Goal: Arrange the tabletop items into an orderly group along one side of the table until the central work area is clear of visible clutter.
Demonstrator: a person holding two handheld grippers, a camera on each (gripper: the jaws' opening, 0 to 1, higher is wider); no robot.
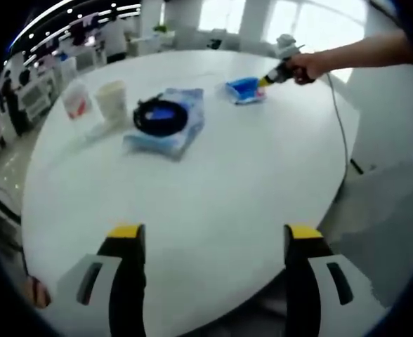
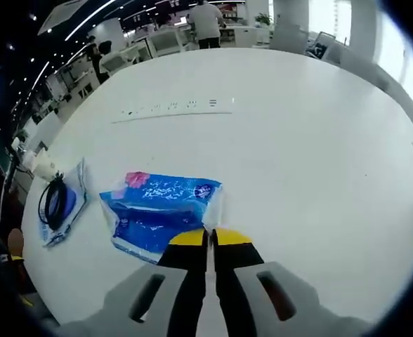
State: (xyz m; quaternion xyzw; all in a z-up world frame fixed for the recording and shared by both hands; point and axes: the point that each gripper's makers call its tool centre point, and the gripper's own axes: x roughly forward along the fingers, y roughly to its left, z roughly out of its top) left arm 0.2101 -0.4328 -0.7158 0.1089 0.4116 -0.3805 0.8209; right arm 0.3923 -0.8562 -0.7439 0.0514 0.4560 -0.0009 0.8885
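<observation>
Toward upper left of the left gripper view, cups (image 1: 97, 100) and a coiled cable (image 1: 161, 116) sit grouped, while the right gripper (image 2: 208, 237), jaws together, seemingly pinches the blue packet (image 2: 161, 210), and the left gripper (image 1: 213, 232) gapes idle.

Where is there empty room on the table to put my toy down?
The wide bare patch of white table between the open left gripper and the blue pack with the black cable coil. It's crowded farther back: two cups, and the right gripper pinching the blue tissue pack.

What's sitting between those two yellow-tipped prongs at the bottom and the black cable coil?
Nothing: in the left gripper view, only bare white table lies between the open left hand-held gripper and the black cable coil.
</observation>
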